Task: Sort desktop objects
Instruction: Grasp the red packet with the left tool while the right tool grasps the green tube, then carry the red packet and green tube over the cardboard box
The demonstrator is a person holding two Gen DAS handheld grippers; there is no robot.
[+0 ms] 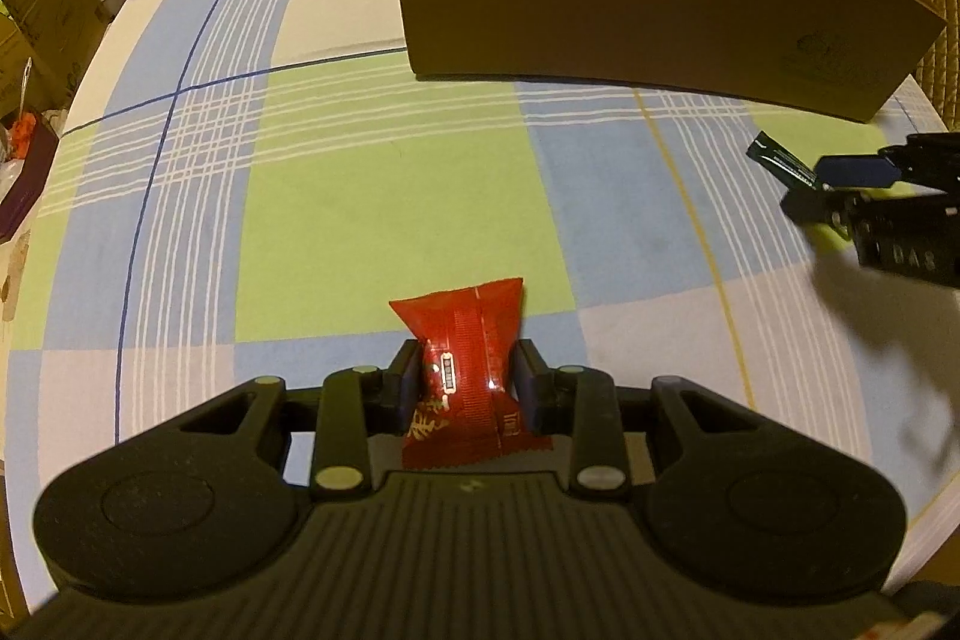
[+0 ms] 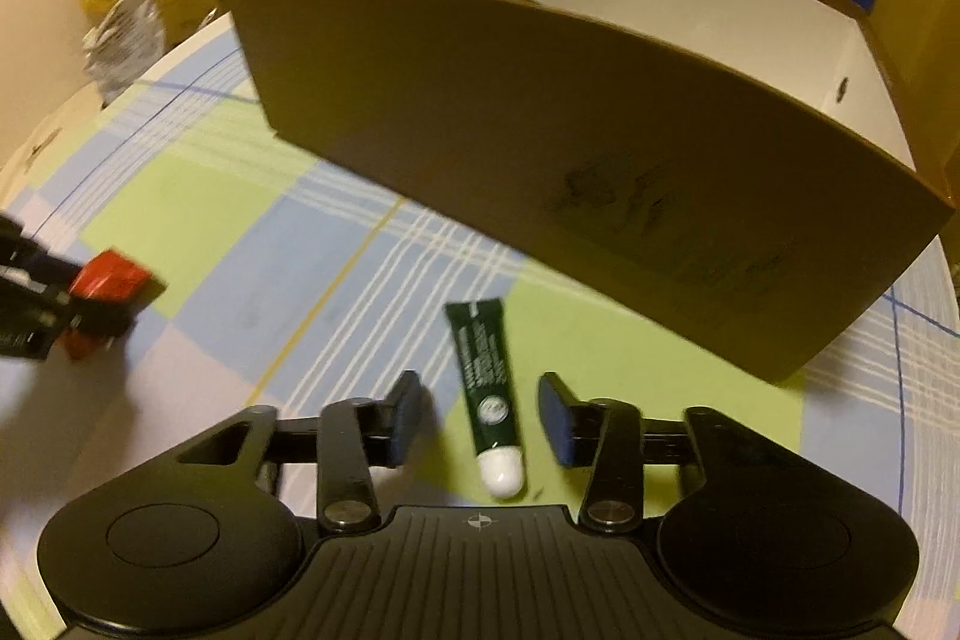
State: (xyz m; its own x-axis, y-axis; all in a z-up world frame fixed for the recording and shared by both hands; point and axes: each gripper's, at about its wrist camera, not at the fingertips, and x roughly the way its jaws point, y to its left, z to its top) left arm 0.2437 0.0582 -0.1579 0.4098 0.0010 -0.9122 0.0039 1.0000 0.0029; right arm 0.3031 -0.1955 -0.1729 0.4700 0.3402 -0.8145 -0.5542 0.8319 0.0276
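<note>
Two items in play, neither boxed yet. Left tongs (image 1: 467,381) clamped on red snack packet (image 1: 465,370), held above the table (image 1: 336,196). Right tongs (image 2: 480,415) straddle green tube (image 2: 487,388) lying on table; pads not touching, nothing gripped. Cardboard box (image 2: 540,148) sits just behind; both drops remain.
</note>
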